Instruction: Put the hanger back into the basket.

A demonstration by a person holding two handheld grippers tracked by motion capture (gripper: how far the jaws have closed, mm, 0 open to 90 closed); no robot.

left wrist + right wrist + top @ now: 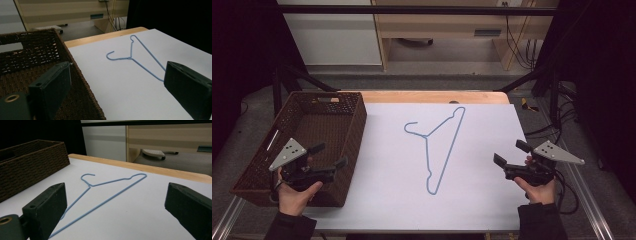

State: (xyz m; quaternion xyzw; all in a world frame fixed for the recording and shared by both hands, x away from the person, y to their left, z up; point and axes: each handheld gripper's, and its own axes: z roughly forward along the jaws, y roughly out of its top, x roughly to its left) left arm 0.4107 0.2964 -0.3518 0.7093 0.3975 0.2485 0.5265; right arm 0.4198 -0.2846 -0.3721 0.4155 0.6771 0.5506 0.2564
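High view: blue wire hanger (438, 150) lies flat on the white sheet at bench centre, hook end toward 10 o'clock, long bottom bar running from 1 o'clock down to 6 o'clock. Untouched, nothing on it, nothing lifting it.

Left gripper (328, 156) sits at 8 o'clock of the hanger, over the near right corner of the wicker basket (262, 165), fingers spread wide, nothing between them. Left gripper view confirms: hanger (140, 60) seen well ahead in the gap, clear of both fingers (53, 85).

Right gripper (508, 152) at 4 o'clock of the hanger, near the bench's right edge, fingers also fully apart and empty. Right gripper view: hanger (105, 192) ahead on the sheet, not touched by the fingers (47, 207).

Basket (30, 162) stands at 9 o'clock, touching the sheet's left edge, apparently empty inside as far as visible.

Judgement: work looks at its start. Both hands are poised either side, no grasp made. Likely left: reach in, pinch the wire, lift, and probably carry it to the basket at 9 o'clock. Thin wire flat on the bench may be awkward to pinch.
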